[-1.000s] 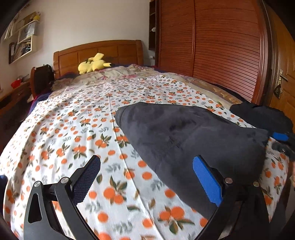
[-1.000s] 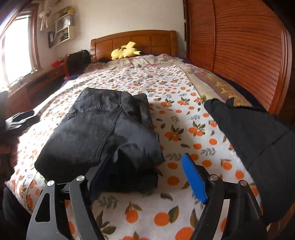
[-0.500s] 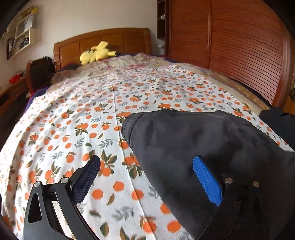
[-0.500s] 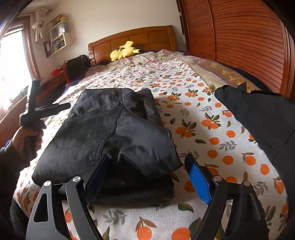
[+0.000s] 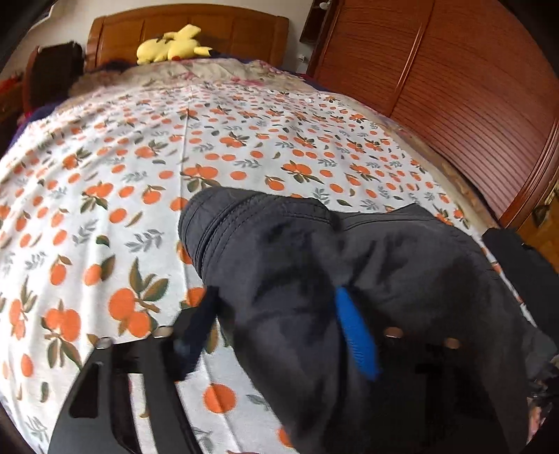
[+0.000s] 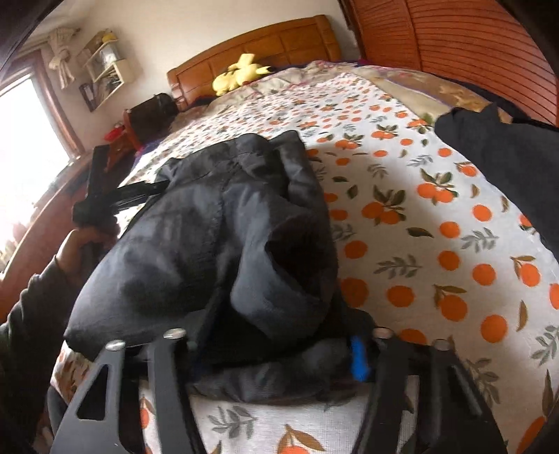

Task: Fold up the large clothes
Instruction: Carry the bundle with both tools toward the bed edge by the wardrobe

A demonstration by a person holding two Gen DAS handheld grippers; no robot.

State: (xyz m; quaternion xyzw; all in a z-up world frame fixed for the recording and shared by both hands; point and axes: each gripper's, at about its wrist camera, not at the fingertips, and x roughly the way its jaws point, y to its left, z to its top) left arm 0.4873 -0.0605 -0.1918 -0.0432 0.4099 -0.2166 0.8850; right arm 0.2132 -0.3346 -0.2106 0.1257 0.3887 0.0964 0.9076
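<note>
A folded dark garment (image 5: 314, 262) (image 6: 209, 223) lies on the orange-print bed sheet (image 5: 139, 174). In the left wrist view my left gripper (image 5: 276, 314) straddles the garment's near corner. Its jaws are closing, with a ridge of cloth pinched between the dark pad and the blue pad (image 5: 354, 335). In the right wrist view my right gripper (image 6: 283, 331) is on the near edge. Its jaws are closing on a bunched-up fold that covers most of the blue pad (image 6: 358, 356). A hand (image 6: 80, 241) holds the left gripper (image 6: 146, 190) at the garment's left side.
A second dark garment (image 6: 506, 167) (image 5: 524, 265) lies on the right side of the bed. A yellow plush toy (image 5: 174, 43) rests by the wooden headboard (image 5: 227, 24). A slatted wooden wardrobe (image 5: 454, 87) stands along the right. Shelves (image 6: 104, 70) and a window are at the left.
Both grippers have moved forward and down onto the folded garment. Their jaws have narrowed from wide open, and the cloth now bunches up between the pads.
</note>
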